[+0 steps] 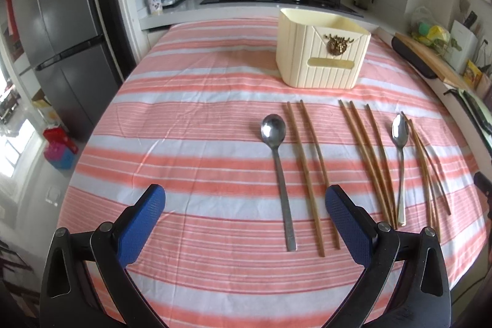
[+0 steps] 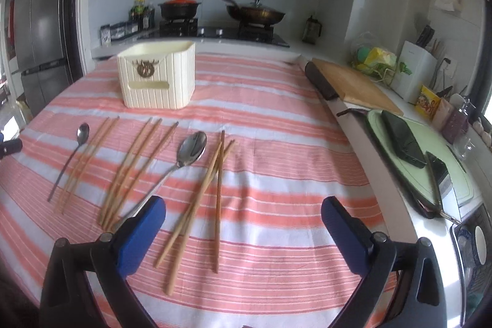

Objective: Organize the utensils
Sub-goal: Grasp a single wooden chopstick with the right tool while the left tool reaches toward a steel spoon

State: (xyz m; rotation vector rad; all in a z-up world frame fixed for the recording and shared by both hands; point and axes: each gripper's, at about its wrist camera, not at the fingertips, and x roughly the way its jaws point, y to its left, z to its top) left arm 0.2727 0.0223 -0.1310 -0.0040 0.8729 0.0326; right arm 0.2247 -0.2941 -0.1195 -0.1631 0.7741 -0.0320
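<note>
Both grippers, our left gripper and right gripper, hang wide open, holding nothing. Chopsticks and two spoons lie on the striped tablecloth, well short of the cream holder. Nothing is sorted yet, we judge; next we close on one utensil. No writing is legible.

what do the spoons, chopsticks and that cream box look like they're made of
Spoons: metal, probably stainless steel, with shiny grey bowls that catch highlights.
Chopsticks: wood or bamboo by their matte tan-brown colour; the grain is too fine to tell which.
Cream box: likely moulded plastic, with smooth ribbed walls and a brass-looking ornament on its front.
</note>
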